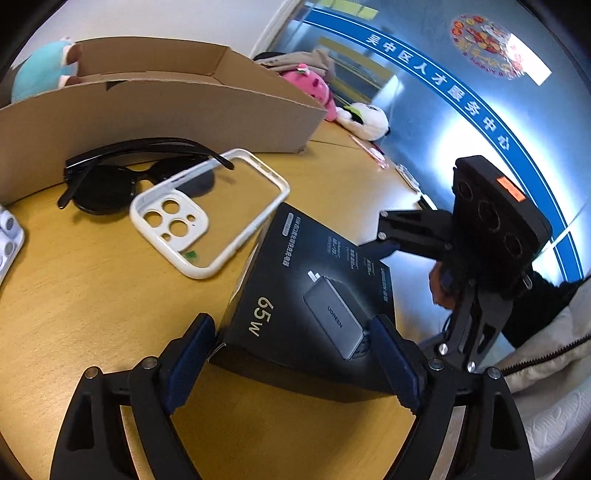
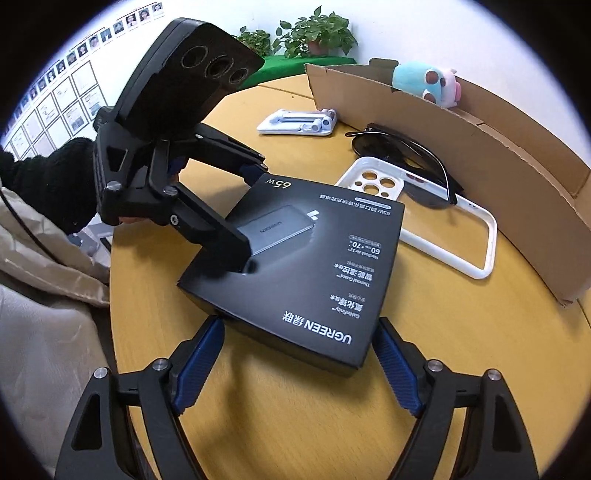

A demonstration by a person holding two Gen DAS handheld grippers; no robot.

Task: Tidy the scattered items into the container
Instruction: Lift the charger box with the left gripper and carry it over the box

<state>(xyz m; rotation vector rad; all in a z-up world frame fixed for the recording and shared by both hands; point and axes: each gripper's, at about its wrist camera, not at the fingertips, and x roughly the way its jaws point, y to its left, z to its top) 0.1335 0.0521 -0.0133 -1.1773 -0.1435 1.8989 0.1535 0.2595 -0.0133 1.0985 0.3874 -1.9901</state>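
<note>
A black UGREEN charger box [image 1: 295,291] [image 2: 295,266] lies on the wooden table. My left gripper [image 1: 291,332] is open with its blue pads either side of one end of the box. My right gripper [image 2: 299,336] is open around the opposite end. Each gripper shows in the other view: the right gripper [image 1: 388,240] and the left gripper [image 2: 236,218]. A white phone case [image 1: 207,214] [image 2: 436,218] and black sunglasses [image 1: 122,177] [image 2: 402,155] lie beyond the box. The cardboard container [image 1: 159,110] [image 2: 480,155] stands behind them.
A teal plush [image 1: 40,70] [image 2: 424,83] sits in or behind the container. Pink and white plush toys [image 1: 317,92] lie past it. A white folding stand [image 2: 299,122] lies on the table. Potted plants [image 2: 314,33] stand at the far edge.
</note>
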